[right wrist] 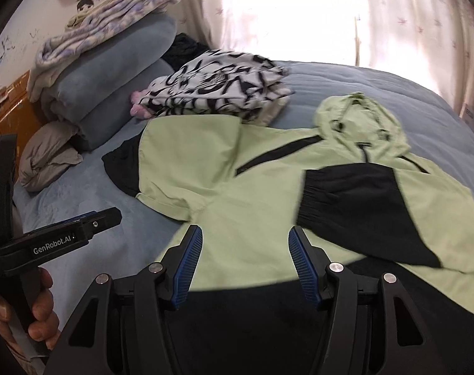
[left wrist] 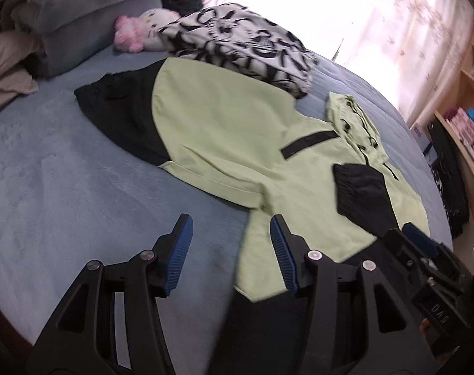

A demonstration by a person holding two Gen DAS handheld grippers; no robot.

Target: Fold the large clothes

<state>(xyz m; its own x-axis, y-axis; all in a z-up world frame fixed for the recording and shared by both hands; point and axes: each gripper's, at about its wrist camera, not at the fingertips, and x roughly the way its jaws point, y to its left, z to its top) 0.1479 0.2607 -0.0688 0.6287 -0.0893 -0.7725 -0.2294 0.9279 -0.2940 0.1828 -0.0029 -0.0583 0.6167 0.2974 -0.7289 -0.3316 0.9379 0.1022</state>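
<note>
My pale green hooded jacket with black panels lies flat on the blue bed, one black-cuffed sleeve folded across its front, the other stretched sideways, hood crumpled at the top.

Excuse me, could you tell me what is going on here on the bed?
A person is folding a light green and black hooded jacket spread on a blue bed. Both sleeves are already folded across the body. The left gripper and right gripper hover open above the jacket's lower part, holding nothing. A folded black-and-white garment lies beyond it.

Bare blue bedspread beside jacket
</note>
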